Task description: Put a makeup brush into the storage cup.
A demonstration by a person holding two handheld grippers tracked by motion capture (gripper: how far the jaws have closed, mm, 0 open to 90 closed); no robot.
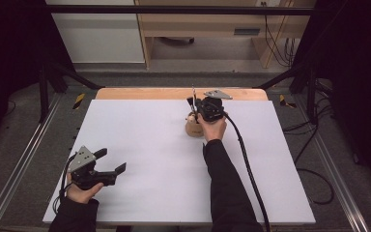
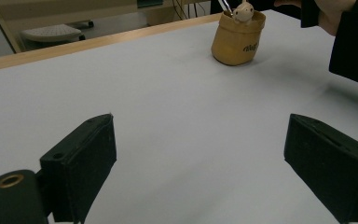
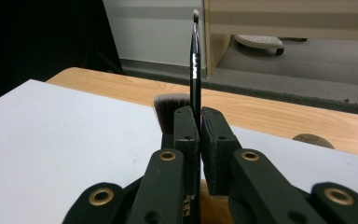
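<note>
Right tongs (image 3: 199, 122) pressed together on a thin black brush (image 3: 195, 70), seen in the right gripper view at the centre of the frame. Brush upright, long axis vertical, small pale tip at the top of the frame, lower shaft hidden between the two black jaws. Just left of it, touching the left jaw's far side, a wider flat-topped brush head (image 3: 170, 109) with dark bristles fading to a light edge, also pointing up.

In the high view, right tongs (image 1: 199, 107) in the upper middle of the frame, above a small tan pouch (image 1: 193, 127) standing on the white counter (image 1: 140, 145). Thin brush (image 1: 192, 93) rising as a slim vertical line above the pouch, near the counter's far edge.

In the left gripper view, tan pouch (image 2: 237, 39) at the upper right of the frame, upright, mouth open upward, a small cream-coloured figure (image 2: 244, 11) and a slim metallic shaft poking from it; dark lettering on its side, too small to read. Dark sleeve at the far right edge.

Left tongs (image 1: 112, 162) at the lower left of the high view, spread wide, nothing between the jaws, well apart from the pouch. Same spread in the left gripper view (image 2: 200, 154), bare white counter between the jaws.
</note>
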